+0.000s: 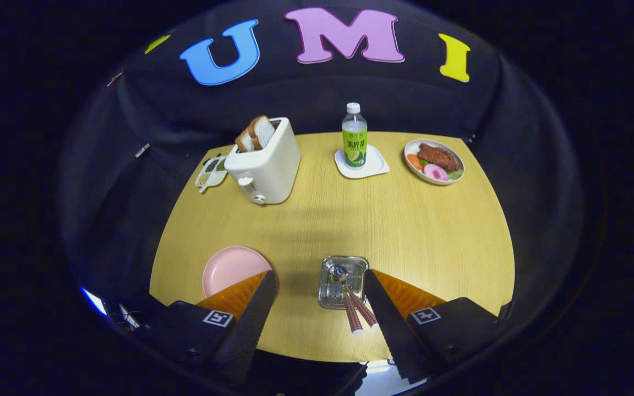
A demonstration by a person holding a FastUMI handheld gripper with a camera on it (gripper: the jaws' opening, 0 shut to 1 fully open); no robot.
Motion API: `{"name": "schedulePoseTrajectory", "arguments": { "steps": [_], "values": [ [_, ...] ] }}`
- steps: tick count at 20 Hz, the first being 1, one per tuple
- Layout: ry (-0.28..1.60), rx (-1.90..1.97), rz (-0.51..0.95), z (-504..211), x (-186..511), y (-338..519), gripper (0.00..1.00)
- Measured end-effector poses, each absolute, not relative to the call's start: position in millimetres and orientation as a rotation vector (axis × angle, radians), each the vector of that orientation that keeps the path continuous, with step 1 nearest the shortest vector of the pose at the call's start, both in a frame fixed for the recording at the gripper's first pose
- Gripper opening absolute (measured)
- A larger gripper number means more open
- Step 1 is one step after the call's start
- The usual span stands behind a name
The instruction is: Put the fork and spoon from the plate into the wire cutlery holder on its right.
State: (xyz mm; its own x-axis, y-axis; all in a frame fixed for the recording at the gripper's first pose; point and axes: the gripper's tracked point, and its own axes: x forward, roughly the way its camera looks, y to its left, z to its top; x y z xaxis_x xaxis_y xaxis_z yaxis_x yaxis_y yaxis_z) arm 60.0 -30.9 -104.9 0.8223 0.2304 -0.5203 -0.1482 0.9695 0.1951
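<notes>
- Between the spread fingers (320, 286), which pinch nothing, the wire cutlery holder (343, 281) is seen on the table (405, 231)
- Fork and spoon (356, 308) are leaned inside it, handles out
- The pink plate (231, 268) is left bare, so the task is judged done

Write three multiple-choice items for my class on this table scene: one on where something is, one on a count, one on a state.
1. Where are the fork and spoon?
A. On the pink plate
B. In the wire holder
C. Beside the toaster

2. How many handles stick out of the wire holder?
A. One
B. Two
C. Four

3. How is the gripper?
A. Open, holding nothing
B. Shut on the spoon
C. Shut on the bottle

Answers:
1 B: their heads lie in the holder, handles over its near rim.
2 B: two patterned handles show side by side.
3 A: the fingers stand wide apart with bare table between; the pink plate is bare.
</notes>
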Motion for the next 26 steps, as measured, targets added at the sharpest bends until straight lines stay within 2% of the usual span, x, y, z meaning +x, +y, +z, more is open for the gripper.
{"name": "schedulePoseTrajectory", "arguments": {
  "steps": [10,26],
  "values": [
    [0.349,0.143,0.152,-93,35,-23,1.00],
    [0.360,0.152,0.156,-103,21,-15,1.00]
  ]
}}
